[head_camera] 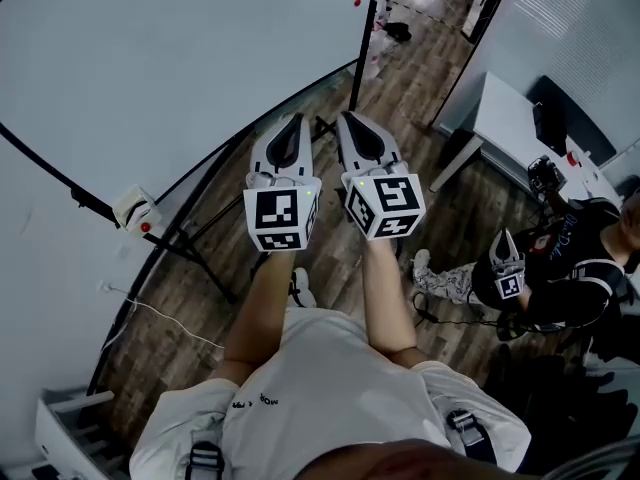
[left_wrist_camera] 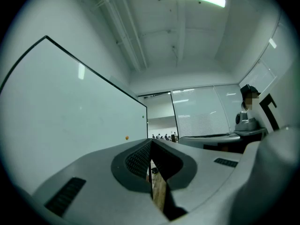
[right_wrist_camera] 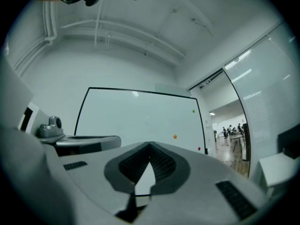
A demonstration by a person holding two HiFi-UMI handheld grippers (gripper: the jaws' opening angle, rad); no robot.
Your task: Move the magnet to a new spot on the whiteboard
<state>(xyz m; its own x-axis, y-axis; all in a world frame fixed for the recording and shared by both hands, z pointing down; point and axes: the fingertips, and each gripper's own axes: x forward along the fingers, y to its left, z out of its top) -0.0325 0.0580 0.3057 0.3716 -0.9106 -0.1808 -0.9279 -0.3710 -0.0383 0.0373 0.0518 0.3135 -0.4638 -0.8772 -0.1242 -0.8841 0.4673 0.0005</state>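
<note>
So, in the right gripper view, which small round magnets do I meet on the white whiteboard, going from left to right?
Orange round magnet → green round magnet → red round magnet, all on the white whiteboard.

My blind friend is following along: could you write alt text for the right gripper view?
The right gripper, jaws shut and empty, points at a whiteboard some way off. An orange magnet, a green magnet and a red magnet sit near the board's right edge.
</note>
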